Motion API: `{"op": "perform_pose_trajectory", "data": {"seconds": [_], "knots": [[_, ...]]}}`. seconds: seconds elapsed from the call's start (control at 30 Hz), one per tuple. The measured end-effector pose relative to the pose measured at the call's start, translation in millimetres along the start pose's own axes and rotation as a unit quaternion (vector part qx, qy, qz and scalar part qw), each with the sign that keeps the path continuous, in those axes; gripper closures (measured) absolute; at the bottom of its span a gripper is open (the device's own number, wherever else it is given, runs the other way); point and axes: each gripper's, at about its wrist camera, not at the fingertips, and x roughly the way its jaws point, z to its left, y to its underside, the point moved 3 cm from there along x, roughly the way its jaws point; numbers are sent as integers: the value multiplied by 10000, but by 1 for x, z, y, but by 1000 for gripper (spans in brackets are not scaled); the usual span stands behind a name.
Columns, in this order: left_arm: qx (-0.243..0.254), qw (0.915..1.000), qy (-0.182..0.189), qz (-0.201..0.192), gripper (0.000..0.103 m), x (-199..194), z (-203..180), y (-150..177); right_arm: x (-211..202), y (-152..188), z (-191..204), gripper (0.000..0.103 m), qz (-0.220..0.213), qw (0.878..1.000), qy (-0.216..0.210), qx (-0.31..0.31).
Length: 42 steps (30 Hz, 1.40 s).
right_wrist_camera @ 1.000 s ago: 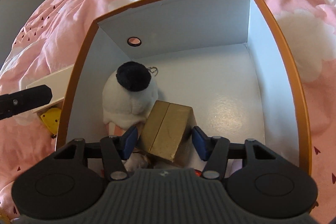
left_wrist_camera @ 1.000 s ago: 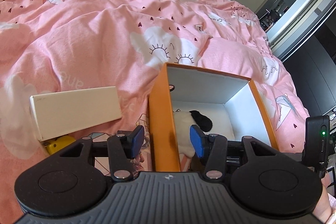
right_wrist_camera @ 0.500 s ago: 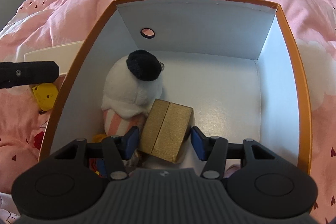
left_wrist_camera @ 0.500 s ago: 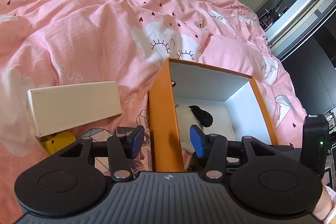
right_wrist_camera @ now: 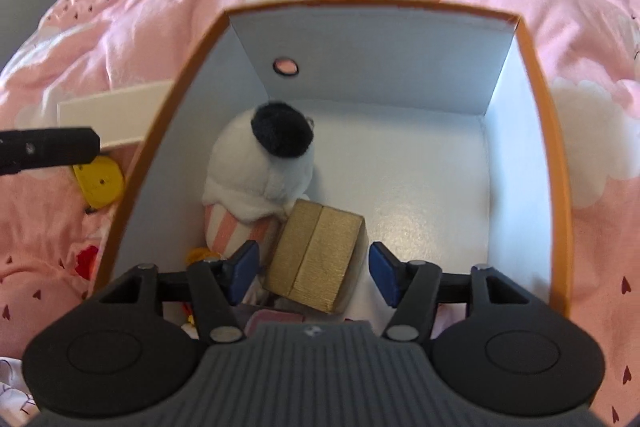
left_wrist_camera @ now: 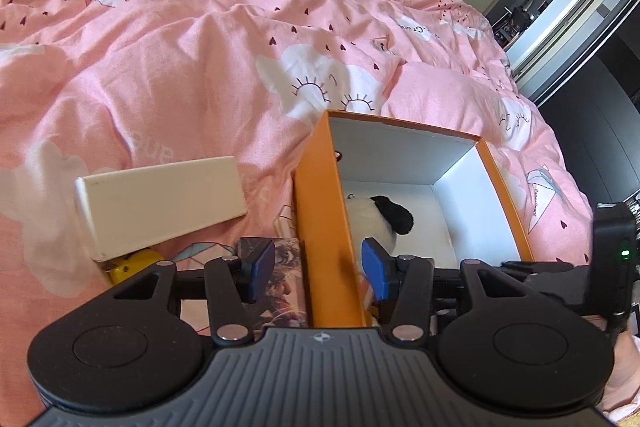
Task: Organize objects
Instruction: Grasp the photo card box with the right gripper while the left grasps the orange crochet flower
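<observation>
An orange box (right_wrist_camera: 556,187) with a white inside sits on the pink duvet. In it lie a white plush toy (right_wrist_camera: 260,179) with a black ear and a small gold box (right_wrist_camera: 316,259) leaning against it. My right gripper (right_wrist_camera: 314,274) hangs over the gold box; its jaws are opening, with the box between them and a gap at each pad. In the left wrist view my left gripper (left_wrist_camera: 318,273) stands open astride the orange box's left wall (left_wrist_camera: 320,207), not pressing it. The plush toy (left_wrist_camera: 384,215) shows inside.
Left of the orange box lie a flat white box (left_wrist_camera: 160,199), a yellow object (left_wrist_camera: 128,265) half under it, and a picture card (left_wrist_camera: 284,279). Small pink and yellow items sit in the box's near corner. A door stands open at the far right.
The right gripper's jaws have widened off the gold box, which stays leaning on the plush toy. The right view has rolled slightly. The left gripper has held still.
</observation>
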Motion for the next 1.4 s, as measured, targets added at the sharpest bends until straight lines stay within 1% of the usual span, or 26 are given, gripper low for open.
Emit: {"op": "perform_pose_trajectory", "data": {"seconds": [0.07,0.13,0.27,0.33,0.4,0.5,0.57,0.63,0.7,0.83,1.03,1.13,1.2,1.23,1.33,1.4], "knots": [[-10,9999,-101,-20,48,-8,6,-1,-14,-2,6,40,-247,9996,-90,-70],[4,9998,-186,-29,48,-17,11,-1,-29,-5,19,40,-516,9980,-246,-269],[205,9992,-316,150,48,-29,19,4,-48,-9,56,40,-943,9896,-597,-909],[333,9981,-416,292,48,-31,24,11,-55,-7,73,40,-1045,9828,-816,-1283],[475,9965,-490,479,48,-30,29,20,-55,-6,89,41,-1028,9766,-915,-1653],[687,9934,-542,748,48,-25,36,35,-48,-3,112,41,-859,9667,-882,-2243],[912,9905,-564,864,47,-21,37,45,-43,-2,121,41,-750,9602,-842,-2557],[1021,9881,-565,1002,47,-15,40,52,-38,-2,128,42,-658,9535,-785,-2833],[1056,9865,-533,1131,43,-6,44,59,-33,-3,132,42,-558,9474,-707,-3071],[858,9849,-664,1350,43,16,57,68,-22,-6,140,42,-287,9338,-664,-3505],[385,9839,-581,1646,43,42,72,76,-4,-11,153,42,162,9088,-606,-4125],[310,9841,-451,1689,43,49,73,78,7,-13,158,42,433,8970,-587,-4360],[198,9851,-328,1678,51,51,76,78,14,-14,161,41,601,8879,-529,-4530],[171,9854,-292,1670,52,52,77,78,19,-15,163,41,702,8826,-484,-4623],[174,9879,-235,1521,54,44,79,76,31,-18,168,41,938,8702,-385,-4821],[157,9909,-303,1304,54,33,81,73,38,-19,172,41,1090,8620,-321,-4941]]}}
